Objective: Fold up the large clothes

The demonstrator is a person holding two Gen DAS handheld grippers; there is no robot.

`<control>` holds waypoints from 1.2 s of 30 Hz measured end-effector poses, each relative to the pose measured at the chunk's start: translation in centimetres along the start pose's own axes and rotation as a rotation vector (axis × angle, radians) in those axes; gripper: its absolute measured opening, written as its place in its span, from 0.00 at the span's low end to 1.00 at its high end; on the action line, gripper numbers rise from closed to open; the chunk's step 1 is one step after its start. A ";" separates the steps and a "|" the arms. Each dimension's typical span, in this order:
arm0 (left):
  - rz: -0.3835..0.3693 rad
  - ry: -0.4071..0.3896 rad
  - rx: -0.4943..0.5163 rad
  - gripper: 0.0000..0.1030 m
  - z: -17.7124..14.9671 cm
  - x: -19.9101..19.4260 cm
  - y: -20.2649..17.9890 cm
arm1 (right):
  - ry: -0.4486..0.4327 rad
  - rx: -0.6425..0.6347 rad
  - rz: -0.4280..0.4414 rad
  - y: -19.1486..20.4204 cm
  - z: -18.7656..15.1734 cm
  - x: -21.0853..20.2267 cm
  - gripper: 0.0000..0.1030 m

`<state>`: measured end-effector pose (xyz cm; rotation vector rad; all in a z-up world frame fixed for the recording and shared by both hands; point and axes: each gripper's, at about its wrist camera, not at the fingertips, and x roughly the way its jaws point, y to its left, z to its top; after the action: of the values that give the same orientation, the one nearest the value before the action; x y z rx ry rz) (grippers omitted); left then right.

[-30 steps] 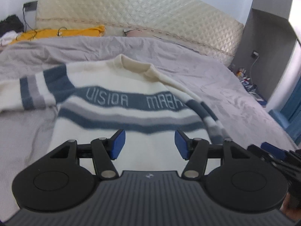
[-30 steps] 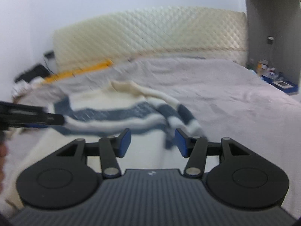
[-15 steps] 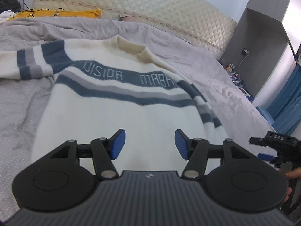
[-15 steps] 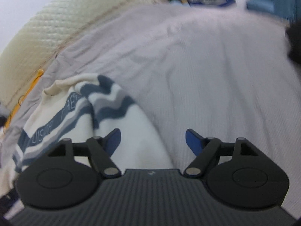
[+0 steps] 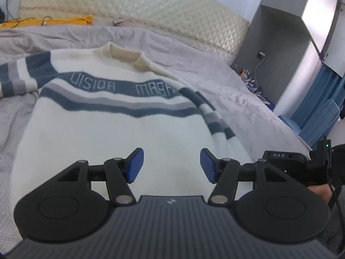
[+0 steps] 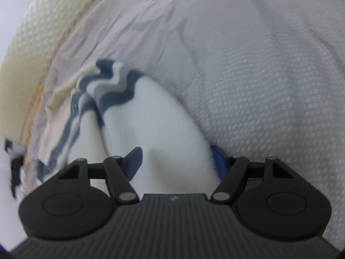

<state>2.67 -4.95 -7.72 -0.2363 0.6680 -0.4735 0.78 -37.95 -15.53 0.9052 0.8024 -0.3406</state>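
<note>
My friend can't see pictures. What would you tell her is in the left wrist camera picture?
A cream sweater with blue and grey stripes lies spread flat on a grey bed, neck toward the padded headboard. The left gripper hovers open above its lower part, holding nothing.

Bright, even daylight; left view sharp, right view smeared.

Left wrist view: soft diffuse light, no hard shadows, colours clean. Lettering on the sweater (image 5: 120, 116) reads crisp; faint blur on its sleeve at right. Glare on the shiny cabinet panel (image 5: 319, 15) top right. Fisheye bends the headboard (image 5: 133, 6) & room edges. Right wrist view: motion blur across the bedspread (image 6: 258, 75) & the sweater stripes, dot pattern only half resolved; the gripper (image 6: 176, 161) body near the lens stays sharp. Dark vignette in corners, strong curve at the edges, washed-out whites.
</note>
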 end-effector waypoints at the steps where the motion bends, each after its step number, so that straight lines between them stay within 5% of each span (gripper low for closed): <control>1: 0.009 0.005 -0.005 0.62 0.0 0.2 0.1 | 0.003 -0.024 -0.008 0.2 0.1 0.3 0.68; 2: 0.019 0.008 -0.008 0.62 0.0 0.4 0.3 | 0.004 -0.047 -0.017 0.5 0.0 0.4 0.67; 6: 0.066 0.021 -0.034 0.62 -0.1 1.0 1.1 | -0.001 -0.078 -0.028 0.9 -0.1 0.1 0.27; 8: 0.076 0.031 -0.063 0.62 0.0 1.3 1.7 | -0.009 -0.083 0.000 1.2 -0.1 -0.2 0.17; 18: 0.167 0.059 -0.099 0.62 -0.4 2.2 3.3 | -0.237 -0.344 -0.038 6.2 3.8 -5.5 0.14; 27: 0.230 0.019 -0.144 0.62 1.2 4.0 5.5 | -0.406 -0.563 -0.192 9.0 17.0 -7.5 0.14; 31: 0.267 -0.009 -0.120 0.62 2.6 4.9 6.5 | -0.378 -0.726 -0.254 9.9 22.3 -5.4 0.14; 36: 0.258 -0.027 -0.188 0.62 4.3 6.9 8.5 | -0.313 -0.654 -0.300 8.8 29.1 -0.8 0.14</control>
<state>13.09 -0.69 -11.22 -0.3284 0.7062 -0.1595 19.04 -56.19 0.47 0.1119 0.6918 -0.4325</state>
